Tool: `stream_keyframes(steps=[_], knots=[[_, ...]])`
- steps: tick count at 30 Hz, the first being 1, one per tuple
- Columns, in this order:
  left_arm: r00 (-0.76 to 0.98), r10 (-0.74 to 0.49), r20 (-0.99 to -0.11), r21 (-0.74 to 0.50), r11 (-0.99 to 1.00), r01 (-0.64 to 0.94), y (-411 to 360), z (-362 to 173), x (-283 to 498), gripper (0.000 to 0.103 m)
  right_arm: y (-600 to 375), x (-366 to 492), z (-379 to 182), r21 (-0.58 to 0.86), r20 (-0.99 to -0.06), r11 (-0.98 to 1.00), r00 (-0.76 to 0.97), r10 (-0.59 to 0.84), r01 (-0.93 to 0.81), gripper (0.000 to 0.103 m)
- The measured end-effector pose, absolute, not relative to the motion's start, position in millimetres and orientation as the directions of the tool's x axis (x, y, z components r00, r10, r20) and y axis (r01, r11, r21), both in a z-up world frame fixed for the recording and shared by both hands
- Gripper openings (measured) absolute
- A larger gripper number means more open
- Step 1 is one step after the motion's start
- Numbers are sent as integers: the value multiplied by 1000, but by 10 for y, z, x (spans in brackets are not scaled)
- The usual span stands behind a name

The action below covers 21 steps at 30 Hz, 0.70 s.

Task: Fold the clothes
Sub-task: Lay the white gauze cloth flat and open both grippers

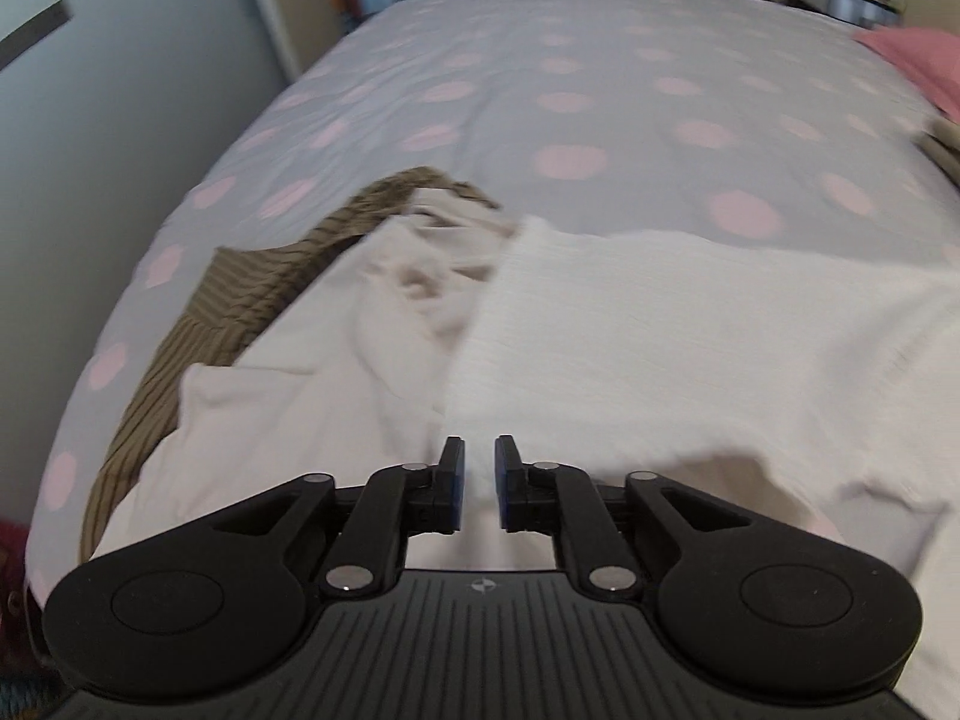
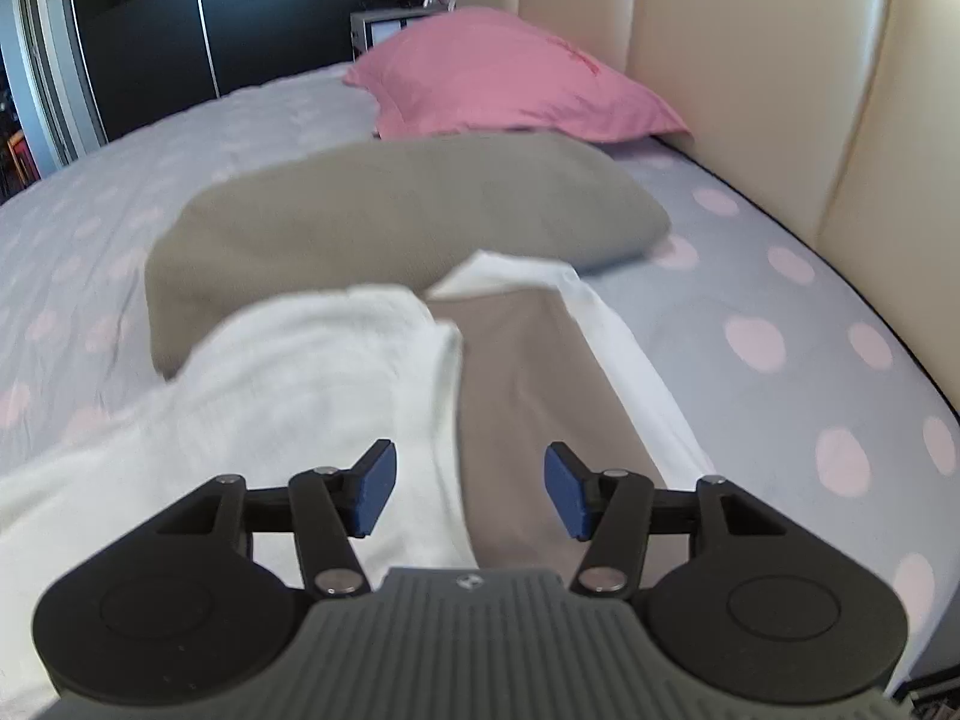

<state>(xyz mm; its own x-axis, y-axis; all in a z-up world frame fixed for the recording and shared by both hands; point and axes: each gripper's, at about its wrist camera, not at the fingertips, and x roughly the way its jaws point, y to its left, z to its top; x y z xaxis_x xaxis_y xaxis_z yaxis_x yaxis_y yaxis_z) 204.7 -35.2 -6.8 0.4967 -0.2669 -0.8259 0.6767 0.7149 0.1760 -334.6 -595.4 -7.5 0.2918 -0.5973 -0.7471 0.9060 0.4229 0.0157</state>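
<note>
A white ribbed garment (image 1: 660, 324) lies spread on the bed, over a cream garment (image 1: 312, 384) and a brown striped one (image 1: 240, 294). My left gripper (image 1: 479, 468) sits low at the white garment's near edge, its fingers nearly together with a fold of white cloth pinched in the narrow gap. In the right wrist view the same white garment (image 2: 288, 372) ends beside a folded beige cloth (image 2: 528, 396) lying on a white piece (image 2: 630, 360). My right gripper (image 2: 471, 486) hovers open above the seam between them, nothing between its pads.
The bed cover (image 1: 540, 90) is grey with pink dots. A grey-brown pillow (image 2: 390, 216) and a pink pillow (image 2: 510, 72) lie ahead of the right gripper. A cream padded headboard (image 2: 750, 60) runs along the right; a dark wardrobe (image 2: 150, 30) stands behind.
</note>
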Motion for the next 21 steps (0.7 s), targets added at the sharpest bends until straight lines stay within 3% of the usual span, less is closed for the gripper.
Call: stream_keyframes(steps=[6,14,21], knots=[[470,-358,-807,186,601,777,-308,-61,1610,46,-5790,-3632,-185,15,-776,411,270,-570,911,61],[394,-353,-849,192,489,851,-351,-240,1061,50,-5480,-3573,51,75,-732,476,372,-570,876,72],[386,-284,-878,206,502,840,-456,-565,746,45,-5261,-3280,143,97,-707,567,457,-539,818,72]])
